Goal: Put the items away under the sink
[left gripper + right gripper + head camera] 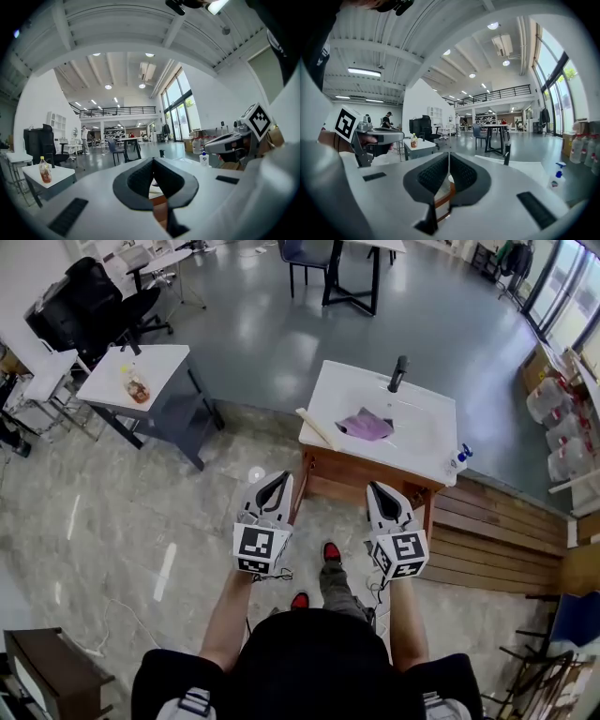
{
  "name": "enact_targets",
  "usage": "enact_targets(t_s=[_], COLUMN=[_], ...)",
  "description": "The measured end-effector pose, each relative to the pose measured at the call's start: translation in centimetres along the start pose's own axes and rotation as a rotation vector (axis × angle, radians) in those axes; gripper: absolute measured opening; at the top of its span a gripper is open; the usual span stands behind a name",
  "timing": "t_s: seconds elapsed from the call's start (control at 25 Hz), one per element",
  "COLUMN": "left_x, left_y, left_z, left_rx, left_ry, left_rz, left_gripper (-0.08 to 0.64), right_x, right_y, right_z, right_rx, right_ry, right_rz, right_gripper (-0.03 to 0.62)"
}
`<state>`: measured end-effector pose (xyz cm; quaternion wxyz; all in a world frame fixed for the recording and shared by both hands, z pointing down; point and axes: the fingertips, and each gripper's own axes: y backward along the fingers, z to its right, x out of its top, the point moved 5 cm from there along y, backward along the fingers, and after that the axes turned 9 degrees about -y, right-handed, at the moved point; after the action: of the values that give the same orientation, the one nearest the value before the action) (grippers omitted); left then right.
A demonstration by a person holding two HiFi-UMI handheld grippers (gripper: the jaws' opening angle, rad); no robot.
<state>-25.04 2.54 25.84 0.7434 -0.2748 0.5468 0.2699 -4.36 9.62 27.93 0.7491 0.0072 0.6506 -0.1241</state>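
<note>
1. The left gripper (280, 478) has its jaws pressed together with nothing between them. It is held about level in front of the person.
2. The right gripper (376, 487) is the same, with its jaws closed tight and empty. It sits level beside the left one (each shows at the edge of the other's view).
3. Both point toward the sink (427, 442), a white top on a wooden frame. It stands just ahead of them, and neither touches it.
4. A purple cloth (366, 426) lies on the sink top near the tap (398, 373). A pale stick (316, 428) lies along the left edge, and a spray bottle (460, 458) stands at the right-hand corner.
5. Below the grippers, two red-toed shoes (331, 551) stand on the pale floor.
6. To the left, well apart from the sink, a white table (164, 360) carries a bottle (136, 386). A black chair (89, 301) stands behind it.
7. Clear jugs (553, 418) stand at the far right, by the windows.
</note>
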Motion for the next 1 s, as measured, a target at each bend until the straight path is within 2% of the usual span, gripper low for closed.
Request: enact_targets(t_s=[0.36, 0.72, 1.0], left_x=[-3.6, -7.7, -11.5], left_y=[-7.7, -14.1, -16.6], left_z=[-2.8, -3.4, -3.8], left_rx=[0.141, 0.181, 0.205], left_ry=[0.067, 0.130, 0.176], left_rz=[-0.112, -0.217, -0.289], left_gripper=[0.006, 0.006, 0.006], right_x=[-1.7, -5.7, -10.0], right_y=[-11.0, -19.2, -23.4], right_z=[5.1, 9.2, 10.6], right_rx=[0.150, 0.234, 0.285], right_ry=[0.015, -0.020, -0.056], right_rz=[-0.113, -0.241, -0.341], right_gripper=[0.034, 0.034, 0.034])
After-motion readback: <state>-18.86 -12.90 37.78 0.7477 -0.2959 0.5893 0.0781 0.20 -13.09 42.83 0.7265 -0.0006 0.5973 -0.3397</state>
